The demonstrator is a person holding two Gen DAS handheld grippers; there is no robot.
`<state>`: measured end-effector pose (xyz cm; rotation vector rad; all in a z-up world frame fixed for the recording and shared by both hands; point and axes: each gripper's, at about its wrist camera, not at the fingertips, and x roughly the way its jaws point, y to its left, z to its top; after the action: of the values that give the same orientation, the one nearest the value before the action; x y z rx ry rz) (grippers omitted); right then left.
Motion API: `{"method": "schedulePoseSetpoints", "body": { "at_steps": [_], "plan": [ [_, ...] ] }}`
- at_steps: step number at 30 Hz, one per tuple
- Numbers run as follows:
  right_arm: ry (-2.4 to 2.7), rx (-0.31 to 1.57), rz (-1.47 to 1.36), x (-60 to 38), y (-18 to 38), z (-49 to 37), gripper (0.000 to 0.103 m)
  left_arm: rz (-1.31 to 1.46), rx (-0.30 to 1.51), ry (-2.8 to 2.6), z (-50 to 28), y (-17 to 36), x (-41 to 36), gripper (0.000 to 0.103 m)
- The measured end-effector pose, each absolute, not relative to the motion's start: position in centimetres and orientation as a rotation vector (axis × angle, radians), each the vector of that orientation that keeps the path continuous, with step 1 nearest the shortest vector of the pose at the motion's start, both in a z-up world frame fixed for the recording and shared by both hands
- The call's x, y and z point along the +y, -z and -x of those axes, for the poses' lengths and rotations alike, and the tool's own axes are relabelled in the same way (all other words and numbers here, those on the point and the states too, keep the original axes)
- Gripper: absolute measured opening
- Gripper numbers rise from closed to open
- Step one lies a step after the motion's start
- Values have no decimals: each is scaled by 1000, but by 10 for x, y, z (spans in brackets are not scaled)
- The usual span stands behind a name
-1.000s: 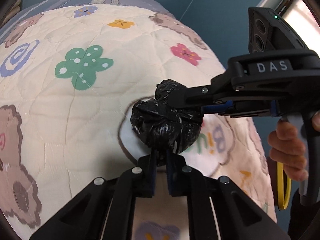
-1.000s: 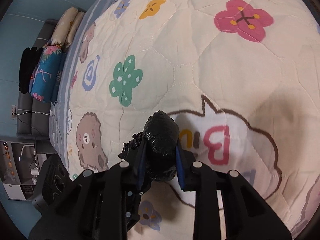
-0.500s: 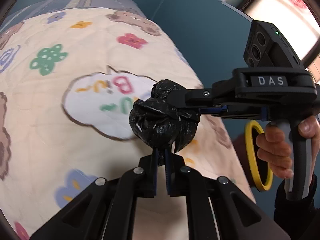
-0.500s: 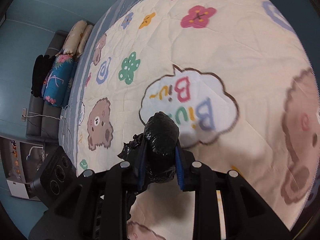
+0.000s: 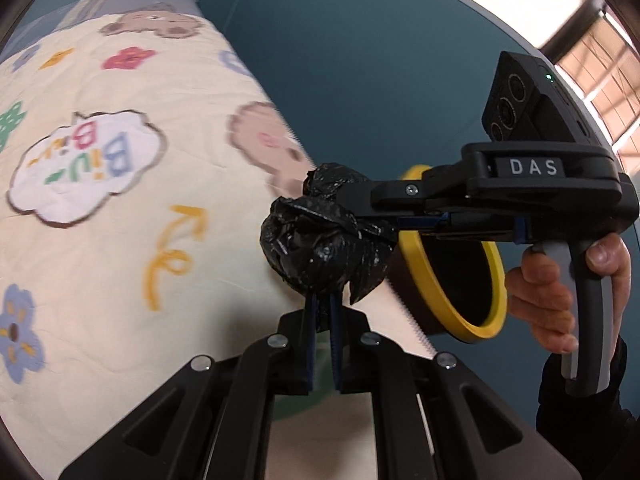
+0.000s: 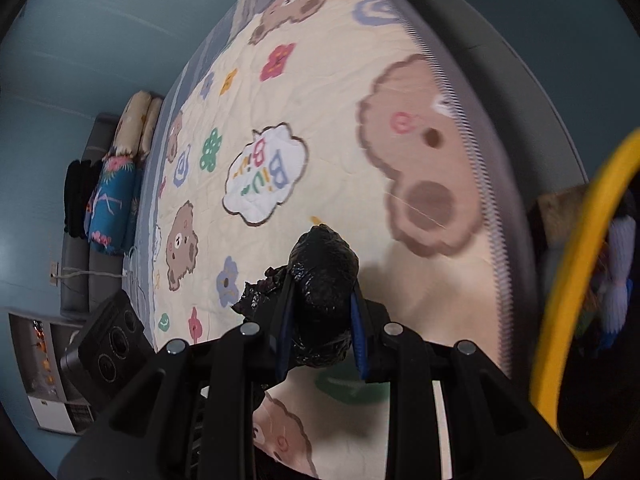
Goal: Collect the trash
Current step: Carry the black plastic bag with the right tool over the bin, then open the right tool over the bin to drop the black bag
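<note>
A crumpled black plastic trash bag (image 5: 320,248) hangs in the air above the edge of the bed. My left gripper (image 5: 323,304) is shut on its lower tail. My right gripper (image 5: 340,196) comes in from the right and is shut on the bag's upper part; in the right wrist view the bag (image 6: 322,280) sits between its blue pads (image 6: 358,332). A bin with a yellow rim (image 5: 452,312) stands just beyond the bed edge, right of the bag; its rim also shows in the right wrist view (image 6: 560,280).
The bed has a cream quilt (image 5: 100,220) with bears, flowers and a "Biu Biu" cloud (image 6: 264,176). Teal wall (image 5: 380,60) runs beside the bed. Pillows (image 6: 120,168) lie at the far end. A window (image 5: 592,52) is at upper right.
Both grippers have carried the bag together from over the middle of the quilt to the bed's edge, close to the yellow-rimmed bin. Both stay shut on the bag.
</note>
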<state>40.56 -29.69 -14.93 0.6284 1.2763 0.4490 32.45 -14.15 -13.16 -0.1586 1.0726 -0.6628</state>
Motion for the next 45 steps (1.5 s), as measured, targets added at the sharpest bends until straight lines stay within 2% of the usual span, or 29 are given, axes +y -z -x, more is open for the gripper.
{"method": "schedulePoseSetpoints", "body": {
  "at_steps": [19, 34, 37, 40, 43, 45],
  "plan": [
    [-258, 1100, -819, -457, 143, -325, 24, 53, 1060, 799, -304, 118, -272, 3],
    [-171, 1054, -910, -529, 166, -304, 24, 13, 1106, 841, -316, 138, -347, 2],
    [-167, 1046, -944, -539, 171, -303, 28, 27, 1114, 843, -319, 140, -351, 3],
    [-171, 1036, -977, -545, 175, -303, 30, 37, 1107, 845, -317, 139, -348, 8],
    [-155, 1013, -1001, -554, 172, -301, 40, 44, 1098, 849, -314, 138, -342, 21],
    [-152, 999, -1004, -558, 167, -301, 44, 40, 1085, 851, -314, 137, -340, 24]
  ]
}}
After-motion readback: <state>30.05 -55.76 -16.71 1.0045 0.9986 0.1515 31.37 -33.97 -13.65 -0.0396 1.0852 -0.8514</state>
